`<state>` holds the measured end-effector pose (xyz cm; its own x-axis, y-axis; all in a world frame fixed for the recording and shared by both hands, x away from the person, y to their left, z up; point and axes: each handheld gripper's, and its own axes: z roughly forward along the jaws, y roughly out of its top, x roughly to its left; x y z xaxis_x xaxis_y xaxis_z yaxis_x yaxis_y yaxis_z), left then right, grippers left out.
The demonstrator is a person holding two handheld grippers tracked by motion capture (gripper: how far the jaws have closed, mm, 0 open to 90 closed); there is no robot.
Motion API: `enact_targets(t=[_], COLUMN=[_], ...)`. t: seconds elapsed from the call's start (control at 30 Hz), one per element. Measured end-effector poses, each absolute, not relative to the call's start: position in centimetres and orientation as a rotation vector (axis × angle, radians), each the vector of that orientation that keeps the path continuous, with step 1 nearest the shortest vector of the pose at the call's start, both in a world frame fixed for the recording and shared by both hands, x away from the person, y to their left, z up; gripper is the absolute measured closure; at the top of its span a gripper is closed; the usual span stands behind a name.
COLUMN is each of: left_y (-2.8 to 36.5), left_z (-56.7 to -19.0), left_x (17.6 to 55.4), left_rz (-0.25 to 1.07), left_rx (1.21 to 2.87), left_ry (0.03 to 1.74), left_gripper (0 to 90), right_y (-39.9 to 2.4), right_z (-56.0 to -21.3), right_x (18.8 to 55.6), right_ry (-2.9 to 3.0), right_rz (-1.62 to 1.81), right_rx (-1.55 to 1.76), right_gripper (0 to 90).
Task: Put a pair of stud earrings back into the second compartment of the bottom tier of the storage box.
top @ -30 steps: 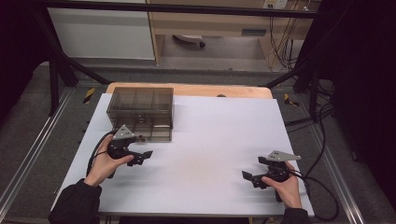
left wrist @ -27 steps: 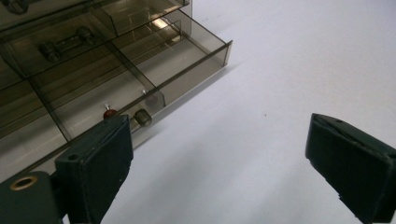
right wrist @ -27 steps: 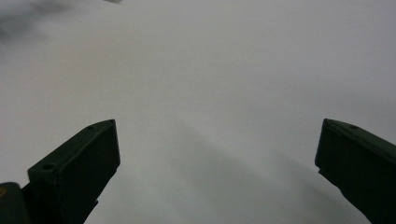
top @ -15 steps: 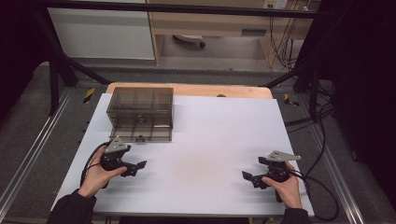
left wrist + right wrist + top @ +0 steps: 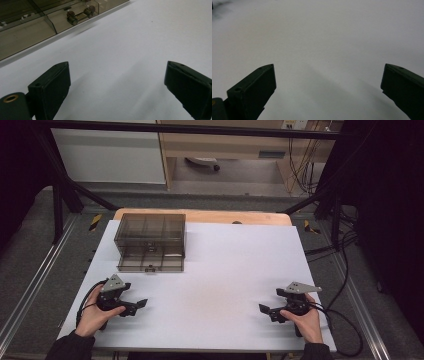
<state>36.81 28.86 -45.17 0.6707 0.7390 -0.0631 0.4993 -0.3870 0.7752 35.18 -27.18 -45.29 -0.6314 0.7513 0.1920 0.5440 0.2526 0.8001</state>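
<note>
Smoked-plastic compartment box point(image 5: 150, 241): upper left of the white worktop point(image 5: 225, 270), untouched. Left claw point(image 5: 134, 305), lower left: jaws spread, empty. Right claw point(image 5: 267, 311), lower right: likewise (both apparently parked at rest, well apart from the box).

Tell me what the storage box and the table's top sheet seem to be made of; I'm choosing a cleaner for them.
The storage box looks like smoke-tinted transparent plastic, glossy: its dividers and small parts inside show through the walls in the left gripper view. The table's top sheet looks like a matte white laminate or paper-like cover, with soft shadows and no glare; which one I cannot tell. A wooden-looking edge shows behind it.
</note>
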Motion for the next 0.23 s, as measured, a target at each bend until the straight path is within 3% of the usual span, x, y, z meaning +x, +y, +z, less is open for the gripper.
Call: enact_targets(t=[0.23], left_y=[28.96], left_z=[-45.28], left_x=[36.81], left_rz=[0.373], left_rx=[2.067], left_ry=[0.958], left_gripper=[6.3], right_y=[-27.16], right_z=[-45.31], right_x=[35.18], right_ry=[2.296], right_rz=[1.316], right_rx=[1.213], right_gripper=[0.6])
